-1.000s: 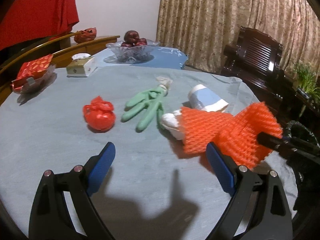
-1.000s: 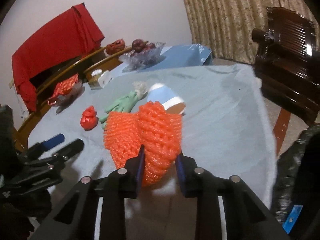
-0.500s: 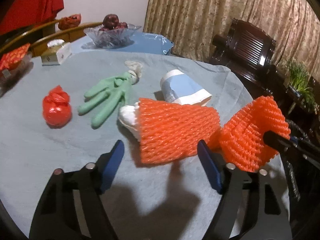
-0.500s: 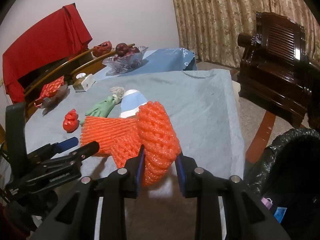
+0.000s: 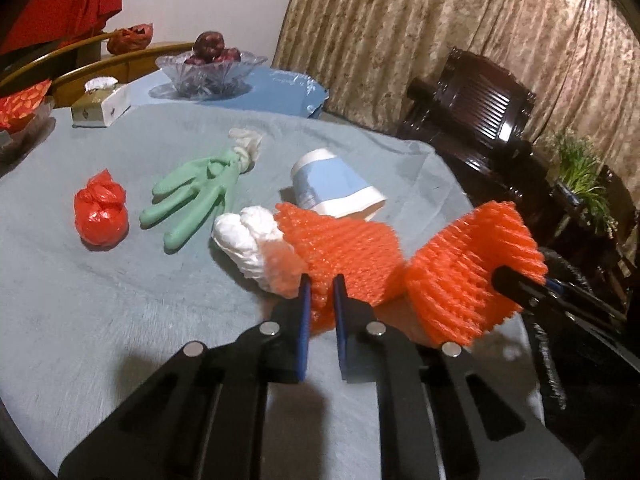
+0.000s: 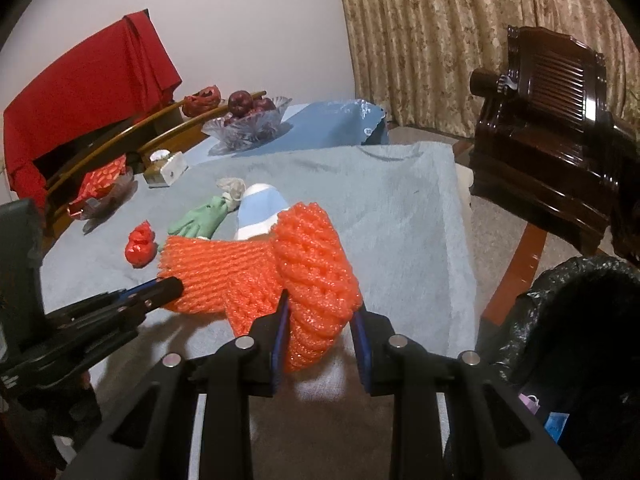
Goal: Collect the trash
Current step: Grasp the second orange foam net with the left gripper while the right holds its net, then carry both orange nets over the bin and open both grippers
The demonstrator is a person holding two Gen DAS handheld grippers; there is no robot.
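Blue-cloth table (image 5: 100, 300) with trash; my left hand-held gripper (image 5: 320, 300) is clamped on the orange foam net (image 5: 348, 252), my right hand-held gripper (image 6: 320, 320) pinching its other end.

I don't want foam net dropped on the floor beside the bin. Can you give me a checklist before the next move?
1. Right tool shut on a net: ok.
2. Left tool shut on the other net: ok.
3. Nets separate from each other: cannot tell, they touch.
4. White wad free of the left net: cannot tell.
5. Bin open, at right: ok.
6. Glove, cup, red bag still on the table: ok.
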